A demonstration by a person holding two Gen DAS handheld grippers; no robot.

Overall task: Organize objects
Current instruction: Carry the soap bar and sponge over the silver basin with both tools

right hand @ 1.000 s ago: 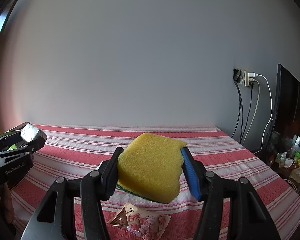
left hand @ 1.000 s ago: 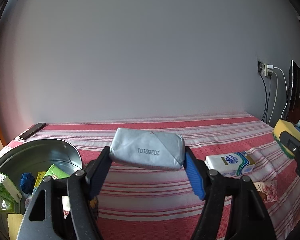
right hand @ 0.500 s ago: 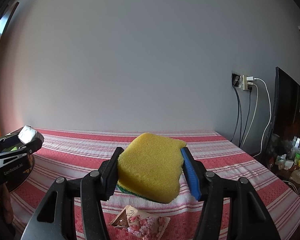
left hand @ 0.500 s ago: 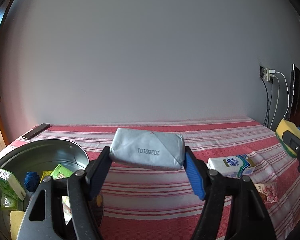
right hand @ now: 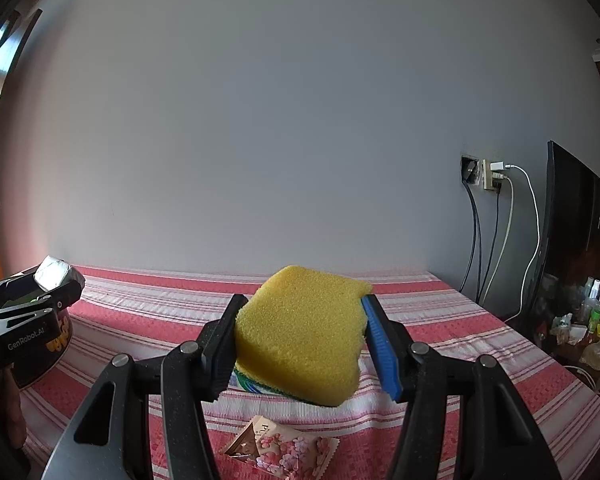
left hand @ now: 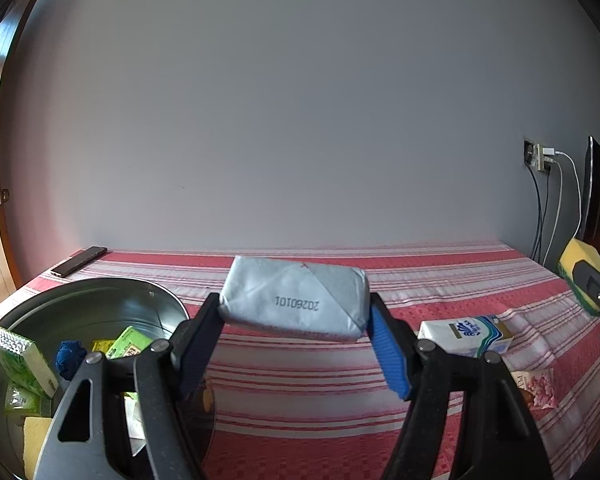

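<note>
My left gripper (left hand: 294, 330) is shut on a grey wrapped packet (left hand: 296, 303) and holds it above the red striped cloth, just right of a metal tub (left hand: 100, 292). The tub holds green boxes, a blue item and a yellow sponge. My right gripper (right hand: 300, 344) is shut on a yellow sponge (right hand: 300, 340) with a green underside, held above the cloth. The left gripper with the packet also shows at the left edge of the right wrist view (right hand: 40, 300). The sponge shows at the right edge of the left wrist view (left hand: 580, 268).
A white and blue tissue pack (left hand: 466, 334) and a pink flowered sachet (right hand: 280, 448) lie on the cloth. A dark phone (left hand: 79, 261) lies at the far left corner. Cables, a wall socket (right hand: 488, 176) and a dark screen (right hand: 572, 240) stand at the right.
Both views have tilted up slightly and both held objects stay gripped. The left gripper has shifted a little relative to the tub, which now sits lower left in its view.
</note>
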